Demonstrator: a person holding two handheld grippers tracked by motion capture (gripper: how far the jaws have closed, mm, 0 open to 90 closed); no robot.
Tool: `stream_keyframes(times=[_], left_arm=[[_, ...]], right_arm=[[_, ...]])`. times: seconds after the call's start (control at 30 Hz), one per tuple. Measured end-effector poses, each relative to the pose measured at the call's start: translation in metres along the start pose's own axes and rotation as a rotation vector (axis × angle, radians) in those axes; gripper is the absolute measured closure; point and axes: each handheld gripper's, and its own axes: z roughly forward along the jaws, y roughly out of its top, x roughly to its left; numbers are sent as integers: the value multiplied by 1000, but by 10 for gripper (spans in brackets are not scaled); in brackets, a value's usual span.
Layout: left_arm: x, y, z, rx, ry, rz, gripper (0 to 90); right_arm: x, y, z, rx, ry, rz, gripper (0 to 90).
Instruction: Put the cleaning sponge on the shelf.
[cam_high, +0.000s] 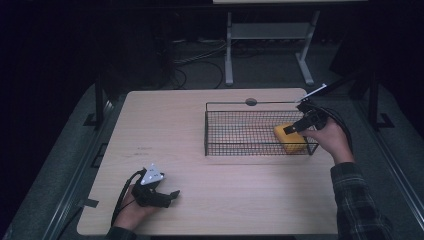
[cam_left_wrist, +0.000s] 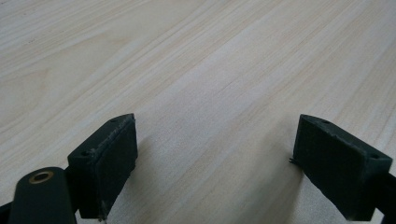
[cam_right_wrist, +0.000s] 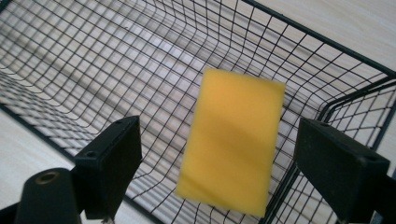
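**Sponge block in the wire basket: handling notes**

Sponge: a flat yellow rectangular block, matte, no visible skin or wrapper. It reads as foam, so probably light, soft and springy, with little risk of damage. The edges blur in the right gripper view, so whether it has settled on the mesh floor cannot be told. It sits inside the basket, at the basket's right end, close to the right-hand wall and the near wall.

Right gripper: poised over the basket's right end, above the sponge. Its fingers stand apart on either side of the block with clear mesh showing in both gaps; nothing is gripped.

Left gripper: well away from the basket, toward the near-left corner of the bench. Its fingers are spread wide over bare wood, holding nothing.

Taking hold: judged best across the two long edges at mid-length. Foam gives under pressure, so a firm squeeze should hold, and the matte surface should not slip.

Materials: the basket is thin black wire in a square grid, rigid, with rounded corners and a heavier top rim. The bench is pale wood-grain laminate, smooth. Finger pads are black, blocky and slightly rough.
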Motion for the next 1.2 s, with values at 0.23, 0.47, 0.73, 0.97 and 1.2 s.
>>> stream_keyframes(times=[0.23,0.47,0.73,0.97,1.2], left_arm=[[0,0,0,0,0,0,129],[0,0,0,0,0,0,129],[0,0,0,0,0,0,129],[0,0,0,0,0,0,129],[0,0,0,0,1,2,129]], right_arm=[[7,-10,-14,-36,1,-11,147],[18,-22,-26,-68,11,-30,144],[30,-39,-35,-95,11,-55,140],[40,-60,-42,-131,34,-62,140],[53,-85,-46,-159,46,-70,140]])
